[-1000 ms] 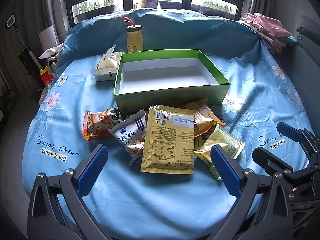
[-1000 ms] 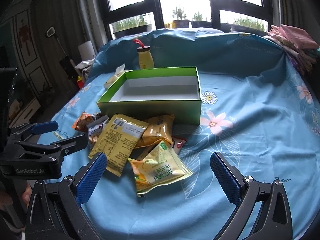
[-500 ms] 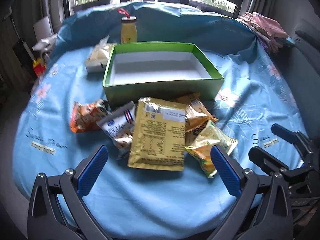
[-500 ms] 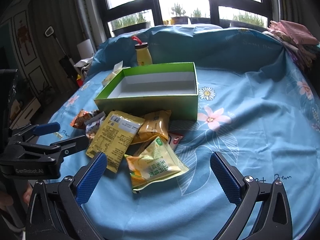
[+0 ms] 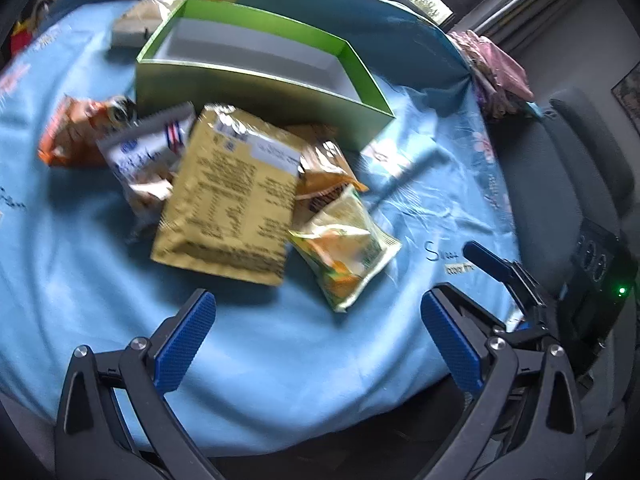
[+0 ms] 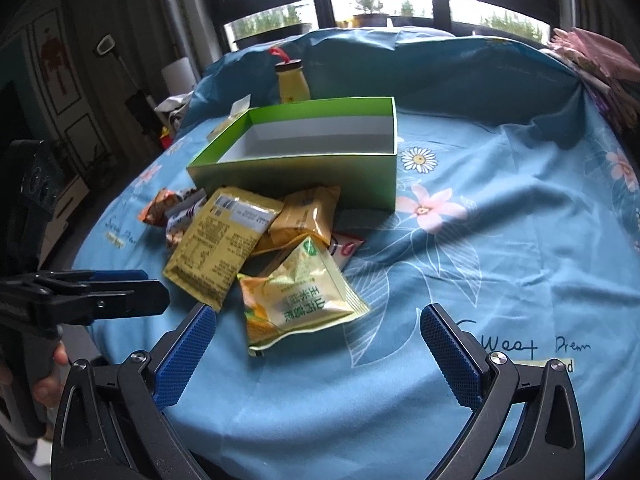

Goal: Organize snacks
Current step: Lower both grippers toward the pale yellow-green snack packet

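Observation:
An empty green box [image 5: 256, 80] [image 6: 304, 168] stands on the blue flowered cloth. In front of it lies a pile of snack packs: a large gold pouch [image 5: 232, 196] [image 6: 220, 244], a yellow-green corn pack [image 5: 344, 248] [image 6: 300, 300], orange-brown packs [image 5: 324, 176] [image 6: 308, 212], a white pack [image 5: 148, 152] and an orange pack [image 5: 76, 128]. My left gripper [image 5: 318, 332] is open and empty, just short of the pile. My right gripper [image 6: 316, 344] is open and empty, near the corn pack.
A yellow bottle [image 6: 292, 80] and a tissue pack [image 5: 136, 20] stand behind the box. Folded pink cloth [image 5: 496, 64] lies at the far right edge. A grey chair [image 5: 580, 168] stands right of the table. The left gripper shows in the right wrist view [image 6: 80, 300].
The left gripper has swung and tilted, with motion blur, so the pile sits closer and higher in its view. The right gripper has moved closer to the corn pack.

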A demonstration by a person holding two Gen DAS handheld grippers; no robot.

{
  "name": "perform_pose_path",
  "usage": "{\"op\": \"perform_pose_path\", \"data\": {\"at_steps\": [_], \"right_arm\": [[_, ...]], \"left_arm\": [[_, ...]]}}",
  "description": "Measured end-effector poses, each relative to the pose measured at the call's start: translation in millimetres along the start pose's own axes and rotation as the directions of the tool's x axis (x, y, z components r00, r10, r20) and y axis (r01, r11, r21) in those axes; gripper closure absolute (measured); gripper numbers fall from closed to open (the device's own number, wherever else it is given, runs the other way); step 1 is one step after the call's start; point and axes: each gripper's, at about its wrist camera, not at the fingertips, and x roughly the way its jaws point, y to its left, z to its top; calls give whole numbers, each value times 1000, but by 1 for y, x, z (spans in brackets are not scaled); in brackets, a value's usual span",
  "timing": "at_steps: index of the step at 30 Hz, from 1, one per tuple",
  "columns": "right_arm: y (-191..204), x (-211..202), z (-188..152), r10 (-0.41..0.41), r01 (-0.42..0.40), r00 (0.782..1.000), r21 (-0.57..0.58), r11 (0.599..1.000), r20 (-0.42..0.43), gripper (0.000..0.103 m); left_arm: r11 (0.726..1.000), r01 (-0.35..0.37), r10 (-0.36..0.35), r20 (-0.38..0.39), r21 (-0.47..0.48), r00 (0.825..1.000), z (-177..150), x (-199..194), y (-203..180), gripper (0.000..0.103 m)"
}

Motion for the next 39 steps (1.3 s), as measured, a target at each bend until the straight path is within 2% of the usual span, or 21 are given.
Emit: {"op": "perform_pose_path", "data": {"at_steps": [5, 13, 19, 22, 25, 27, 30, 32, 36, 38, 39], "right_arm": [[-1, 9, -5, 20, -21, 1000, -60, 998, -23, 5], [-13, 32, -7, 97, -102, 993, -91, 991, -66, 15], [-27, 43, -3, 154, -160, 985, -84, 984, -72, 19], [-32, 49, 1, 192, -198, 978, -81, 977, -81, 25], [-35, 58, 3, 216, -224, 971, -79, 971, -100, 27], [-35, 64, 4, 238, -247, 965, -75, 966, -113, 31], [-33, 71, 3, 267, -278, 955, -76, 958, -132, 36], [-31, 74, 2, 273, -287, 951, -85, 954, -147, 43], [-26, 71, 0, 253, -271, 956, -117, 956, -148, 51], [-25, 70, -1, 252, -272, 955, -120, 955, -154, 59], [-25, 70, -3, 248, -269, 955, -121, 956, -162, 59]], "left_arm": [[997, 63, -65, -37, -35, 997, -5, 8, -4, 0], [992, 95, -101, -68, -87, 993, -2, 27, -9, 2], [987, 121, -128, -55, -106, 990, 5, 36, -13, 5], [985, 132, -138, -54, -111, 989, 8, 40, -15, 13], [987, 108, -115, -49, -119, 992, 12, 45, -15, 20], [984, 109, -117, -52, -143, 992, 14, 50, -12, 29], [980, 91, -102, -59, -175, 993, 16, 54, -3, 32], [975, 95, -109, -62, -199, 992, 17, 56, 2, 40], [969, 91, -107, -60, -230, 992, 19, 54, 12, 54], [970, 74, -92, -68, -230, 993, 20, 55, 14, 63], [972, 59, -79, -80, -227, 994, 20, 56, 15, 68]]}}
